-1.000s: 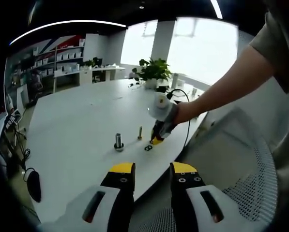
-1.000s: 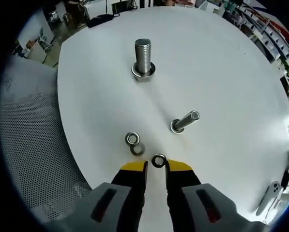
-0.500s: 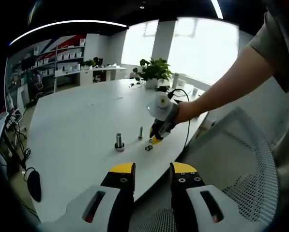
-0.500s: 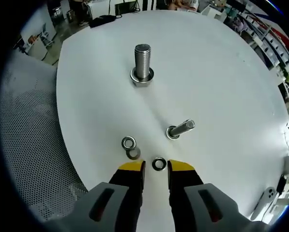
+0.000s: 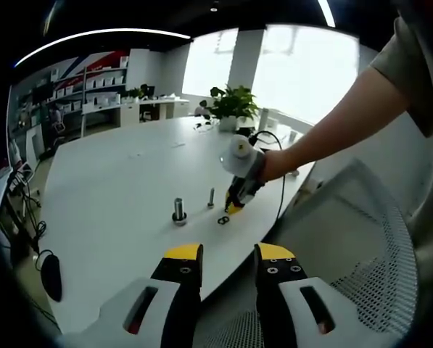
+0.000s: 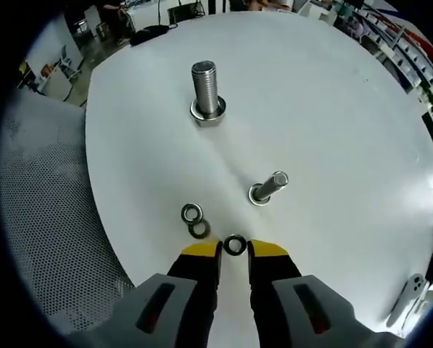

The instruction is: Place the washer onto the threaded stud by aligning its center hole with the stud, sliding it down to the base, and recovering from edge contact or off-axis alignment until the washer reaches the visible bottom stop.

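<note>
Your right claw [image 6: 234, 250] is hovering open and empty, the washer [image 6: 234, 244] lying flat between its tips near the worktop [image 6: 332, 109] edge; your left claw [image 5: 228, 254] is hanging open, well back.

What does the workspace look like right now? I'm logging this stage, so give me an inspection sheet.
Surface: white table, mostly bare.
Job's things: big stud and small stud upright; one washer between the right gripper's tips, two washers overlapping beside it.
Clutter: phone-like item at the table edge.
Grippers: right low at the washer, jaws apart; left gripper open, off the table.
Cables: one from the right gripper.
Surroundings: mesh chair, plant, shelves.
</note>
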A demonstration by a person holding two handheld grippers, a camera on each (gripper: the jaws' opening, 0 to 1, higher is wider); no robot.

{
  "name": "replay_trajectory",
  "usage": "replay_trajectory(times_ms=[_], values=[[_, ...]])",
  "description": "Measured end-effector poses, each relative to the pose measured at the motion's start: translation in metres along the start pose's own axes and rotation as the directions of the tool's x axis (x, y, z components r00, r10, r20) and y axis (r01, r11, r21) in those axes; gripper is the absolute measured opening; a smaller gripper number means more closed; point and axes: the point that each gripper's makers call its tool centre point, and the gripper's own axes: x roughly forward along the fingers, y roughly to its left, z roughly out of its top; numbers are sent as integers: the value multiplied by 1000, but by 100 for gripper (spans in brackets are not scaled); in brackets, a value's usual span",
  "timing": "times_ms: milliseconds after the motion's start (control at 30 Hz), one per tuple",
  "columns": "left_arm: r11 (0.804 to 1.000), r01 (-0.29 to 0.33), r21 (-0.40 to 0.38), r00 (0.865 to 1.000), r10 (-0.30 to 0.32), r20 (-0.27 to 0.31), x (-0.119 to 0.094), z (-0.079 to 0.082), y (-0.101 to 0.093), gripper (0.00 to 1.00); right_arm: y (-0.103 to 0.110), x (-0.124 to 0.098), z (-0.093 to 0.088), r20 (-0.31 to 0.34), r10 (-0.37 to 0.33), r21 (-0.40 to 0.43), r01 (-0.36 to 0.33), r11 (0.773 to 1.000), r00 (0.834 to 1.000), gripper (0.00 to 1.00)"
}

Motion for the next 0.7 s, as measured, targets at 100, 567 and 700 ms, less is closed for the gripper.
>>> replay_trajectory(times_ms=[100, 567, 700], values=[[1000, 0, -1, 1000, 0, -2, 0, 0, 0, 26, -1, 1, 0, 1, 6, 8, -6, 1000, 1000, 17], [1000, 1, -4, 1000, -1, -9, 1, -2, 0, 26, -1, 3, 1, -159, 13, -15, -15, 1000, 987, 15], [1000, 1, -4, 1000, -1, -10, 1, -2, 0, 26, -2, 3, 0, -173, 6, 35, 0, 999, 985, 15]])
